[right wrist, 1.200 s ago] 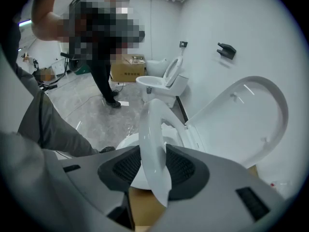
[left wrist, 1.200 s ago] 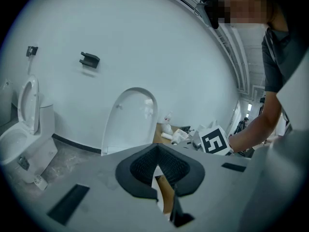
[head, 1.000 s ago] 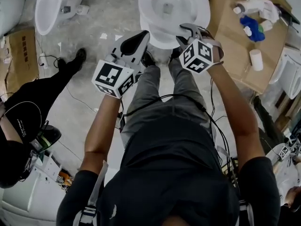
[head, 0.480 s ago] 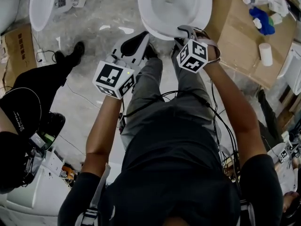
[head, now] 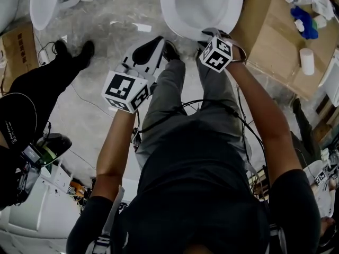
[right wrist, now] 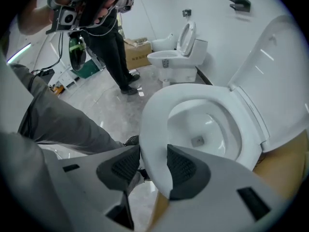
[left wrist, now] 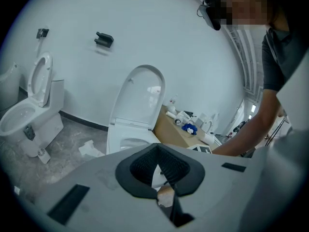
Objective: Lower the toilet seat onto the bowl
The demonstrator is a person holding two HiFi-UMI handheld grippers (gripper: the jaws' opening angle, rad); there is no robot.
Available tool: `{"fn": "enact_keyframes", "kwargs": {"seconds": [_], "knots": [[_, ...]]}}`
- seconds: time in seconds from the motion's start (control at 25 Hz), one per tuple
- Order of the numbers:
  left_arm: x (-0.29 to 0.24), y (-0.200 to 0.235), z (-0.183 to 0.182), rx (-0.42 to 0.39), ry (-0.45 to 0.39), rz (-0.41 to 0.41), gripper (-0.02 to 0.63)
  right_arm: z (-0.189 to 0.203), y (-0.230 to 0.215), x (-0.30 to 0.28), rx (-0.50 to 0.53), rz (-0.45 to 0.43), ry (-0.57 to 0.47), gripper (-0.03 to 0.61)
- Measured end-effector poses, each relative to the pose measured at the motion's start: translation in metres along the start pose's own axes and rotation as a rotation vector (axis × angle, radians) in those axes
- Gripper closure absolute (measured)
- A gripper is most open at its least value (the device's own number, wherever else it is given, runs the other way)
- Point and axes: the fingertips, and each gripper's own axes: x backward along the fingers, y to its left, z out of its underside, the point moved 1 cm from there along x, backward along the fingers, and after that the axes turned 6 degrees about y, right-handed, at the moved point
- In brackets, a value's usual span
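Note:
The white toilet [head: 177,17] stands at the top of the head view, its lid [right wrist: 277,76] still upright against the wall. The seat [right wrist: 157,105] lies low over the bowl. My right gripper [right wrist: 153,166] points steeply down at the seat's front rim [head: 204,35]. One pad sits on the rim's outer edge and the other on its inner edge, gripping it. Its jaws have just been opening a little wider with the rim between them. My left gripper [head: 152,51] hangs left of the bowl over the floor, its dark pads [left wrist: 166,170] together on nothing.
A second toilet [head: 50,1] stands at the far left by the wall. A person in black [head: 32,110] stands on the left. Right of the bowl, cardboard [head: 270,46] carries bottles and a blue object [head: 307,26]. Cables hang by my grey trouser legs [head: 169,105].
My right gripper has gone down with the seat's front rim between its jaws, and the seat has dropped toward the bowl. My left gripper has sunk a little too.

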Motion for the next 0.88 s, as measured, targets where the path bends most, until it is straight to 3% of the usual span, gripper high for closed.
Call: {"fn": "enact_keyframes", "kwargs": {"seconds": [0.32,0.4,0.48,0.88], "knots": [[-0.005,0.005,0.015,0.023,0.022,-0.004,0.609,0.010,0.000,-0.044,-0.148,-0.164,-0.010,0.419],[-0.008,0.005,0.018,0.028,0.028,-0.004,0.609,0.013,-0.008,-0.052,-0.222,-0.194,-0.020,0.509],[-0.011,0.005,0.020,0.033,0.033,-0.005,0.609,0.014,-0.014,-0.061,-0.279,-0.221,-0.041,0.536],[-0.023,0.014,0.034,0.061,0.060,-0.020,0.609,0.024,-0.013,-0.101,-0.249,-0.211,0.047,0.551]]}}
